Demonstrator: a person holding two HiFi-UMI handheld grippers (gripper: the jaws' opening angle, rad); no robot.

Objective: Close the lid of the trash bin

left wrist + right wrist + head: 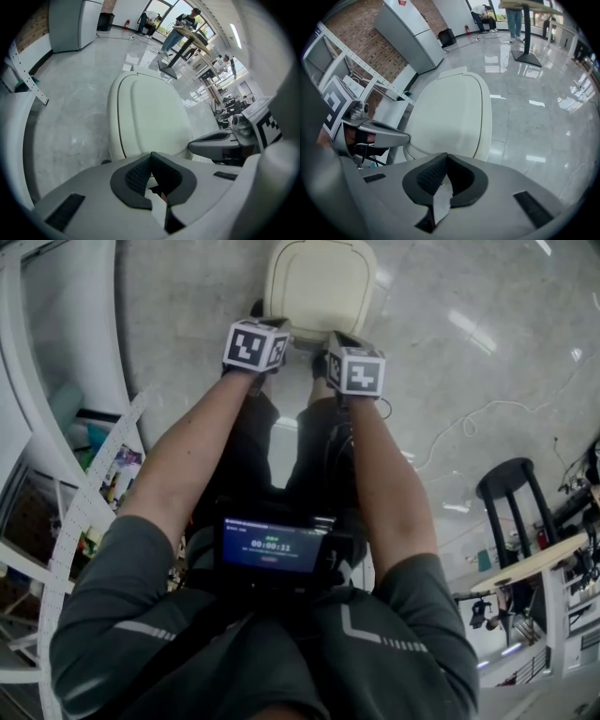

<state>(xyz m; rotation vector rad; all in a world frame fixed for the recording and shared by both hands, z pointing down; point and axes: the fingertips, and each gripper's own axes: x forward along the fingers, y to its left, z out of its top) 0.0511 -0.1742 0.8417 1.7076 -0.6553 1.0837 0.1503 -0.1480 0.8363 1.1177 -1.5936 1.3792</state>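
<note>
The lid [319, 282] lies at 12 o'clock in the head view and appears flat on the trash bin [486, 136]. Left gripper [151, 160] and right gripper [445, 160] are at its near edge, jaws together and empty. Press down evenly with both tips to seat it.

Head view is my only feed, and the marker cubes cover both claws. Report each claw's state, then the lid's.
Observer: The left claw is shut, with nothing between its jaws.
Operator: Now the right one.
Observer: The right claw is also shut and empty.
Operator: Give me the lid from the side.
Observer: The lid lies flat on the trash bin, with only a thin seam showing between them.
</note>
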